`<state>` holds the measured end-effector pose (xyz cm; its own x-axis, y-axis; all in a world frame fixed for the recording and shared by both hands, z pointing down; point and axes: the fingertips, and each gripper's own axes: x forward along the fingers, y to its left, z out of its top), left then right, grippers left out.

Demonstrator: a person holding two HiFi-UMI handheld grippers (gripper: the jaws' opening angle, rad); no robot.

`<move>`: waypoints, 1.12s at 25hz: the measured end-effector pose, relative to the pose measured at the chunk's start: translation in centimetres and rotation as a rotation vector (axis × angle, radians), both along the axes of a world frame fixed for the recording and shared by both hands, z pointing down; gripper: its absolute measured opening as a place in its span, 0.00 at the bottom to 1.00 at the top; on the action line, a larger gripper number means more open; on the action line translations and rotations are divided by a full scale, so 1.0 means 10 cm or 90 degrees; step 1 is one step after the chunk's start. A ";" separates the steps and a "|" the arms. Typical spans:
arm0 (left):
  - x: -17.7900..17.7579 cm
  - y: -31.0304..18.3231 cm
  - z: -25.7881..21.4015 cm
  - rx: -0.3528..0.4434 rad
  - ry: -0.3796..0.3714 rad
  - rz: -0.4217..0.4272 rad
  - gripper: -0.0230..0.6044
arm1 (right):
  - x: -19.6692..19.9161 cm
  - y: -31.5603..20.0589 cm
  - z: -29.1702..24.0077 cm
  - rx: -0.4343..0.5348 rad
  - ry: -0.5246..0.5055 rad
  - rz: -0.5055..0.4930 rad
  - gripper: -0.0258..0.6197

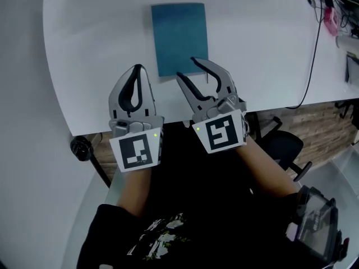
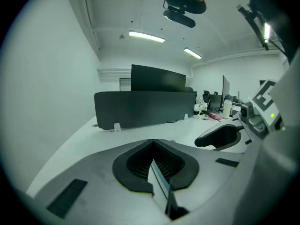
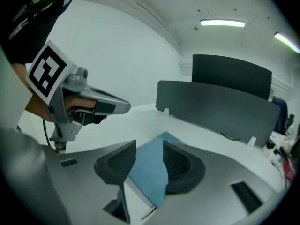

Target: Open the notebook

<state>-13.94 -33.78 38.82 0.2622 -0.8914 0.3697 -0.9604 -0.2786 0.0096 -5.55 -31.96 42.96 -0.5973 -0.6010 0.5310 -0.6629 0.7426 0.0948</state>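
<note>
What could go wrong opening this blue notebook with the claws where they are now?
1. The right claw hangs open over the near corner of the closed notebook; it may pinch the whole book, not only the cover.
2. The left claw is shut beside the notebook, not pinning it, so it could slide on the white table.

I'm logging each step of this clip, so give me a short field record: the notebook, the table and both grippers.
object: teal rectangular notebook, closed, flat
surface: white curved table
left gripper: shut, empty, beside the notebook's near left corner
right gripper: open, jaws apart over the notebook's near right corner, not clamped
task state: cover not yet lifted
</note>
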 end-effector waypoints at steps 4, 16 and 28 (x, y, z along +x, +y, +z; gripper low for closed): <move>0.00 0.03 0.29 -0.036 0.020 0.028 0.05 | -0.14 0.11 0.43 -0.015 0.069 -0.066 0.44; -0.12 0.03 0.45 -0.086 0.029 0.081 0.05 | -0.69 0.25 0.81 0.031 0.185 -0.166 0.45; -0.06 0.07 0.39 -0.072 0.033 0.099 0.05 | -0.46 0.15 0.40 0.077 0.123 -0.023 0.15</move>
<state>-14.53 -33.07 42.73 0.4153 -0.7916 0.4482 -0.9030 -0.4183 0.0979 -10.12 -30.41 47.00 -0.5134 -0.6475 0.5631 -0.5975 0.7408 0.3070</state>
